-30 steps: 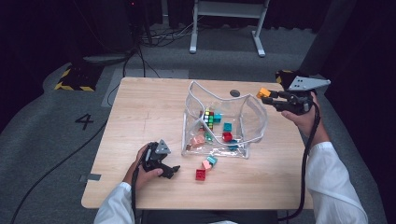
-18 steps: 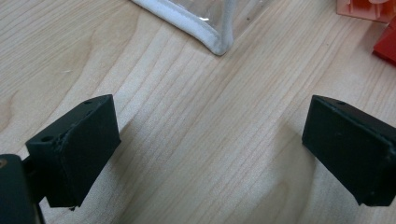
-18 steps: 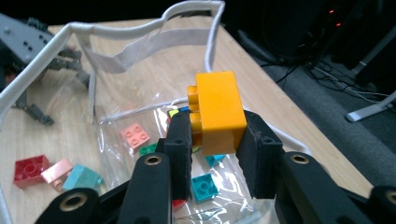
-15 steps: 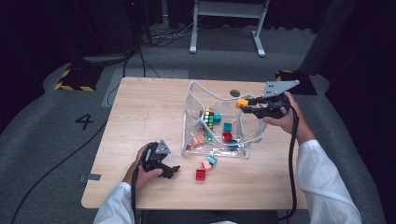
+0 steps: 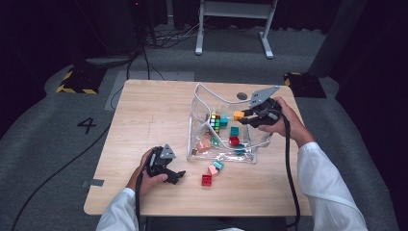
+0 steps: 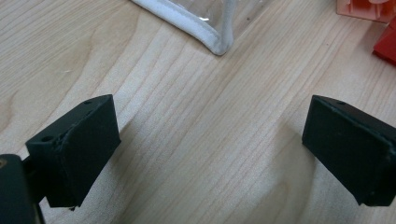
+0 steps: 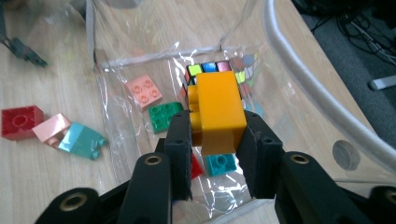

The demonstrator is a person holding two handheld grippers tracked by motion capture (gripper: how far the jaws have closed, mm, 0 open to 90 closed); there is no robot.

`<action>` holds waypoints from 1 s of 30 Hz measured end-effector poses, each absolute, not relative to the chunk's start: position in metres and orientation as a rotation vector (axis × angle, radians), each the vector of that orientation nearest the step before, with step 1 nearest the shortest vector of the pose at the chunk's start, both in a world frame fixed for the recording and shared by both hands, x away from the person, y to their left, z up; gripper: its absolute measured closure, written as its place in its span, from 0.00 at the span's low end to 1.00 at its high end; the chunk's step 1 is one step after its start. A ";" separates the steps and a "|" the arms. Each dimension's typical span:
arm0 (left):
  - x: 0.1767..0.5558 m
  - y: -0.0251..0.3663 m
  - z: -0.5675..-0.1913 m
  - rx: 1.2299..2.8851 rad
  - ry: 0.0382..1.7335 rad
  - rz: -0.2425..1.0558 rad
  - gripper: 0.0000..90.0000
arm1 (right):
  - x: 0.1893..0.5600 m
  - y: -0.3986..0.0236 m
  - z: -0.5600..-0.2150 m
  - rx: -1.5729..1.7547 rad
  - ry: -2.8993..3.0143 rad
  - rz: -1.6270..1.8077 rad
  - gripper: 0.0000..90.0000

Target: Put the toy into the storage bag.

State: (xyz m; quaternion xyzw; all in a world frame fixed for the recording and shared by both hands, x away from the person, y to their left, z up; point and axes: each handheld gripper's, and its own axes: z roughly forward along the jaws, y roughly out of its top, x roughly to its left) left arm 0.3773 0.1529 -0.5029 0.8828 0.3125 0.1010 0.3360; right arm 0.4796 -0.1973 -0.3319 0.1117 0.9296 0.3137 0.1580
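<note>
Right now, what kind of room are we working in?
Probably a lab or recording studio, not a home: a lone wooden table on grey carpet with a taped number 4, hazard-striped tape, loose floor cables and dark curtained surroundings.

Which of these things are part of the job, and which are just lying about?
In the job:
- orange block, clamped in the right gripper
- clear bag, with blocks and a puzzle cube inside
- loose blocks beside it

Lying about:
- left gripper, open, resting on the table
- floor cables
- white stand
</note>
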 end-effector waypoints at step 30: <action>0.377 0.153 -0.503 2.303 0.814 0.263 0.04 | 0.496 -0.208 -0.355 0.409 2.839 0.335 0.75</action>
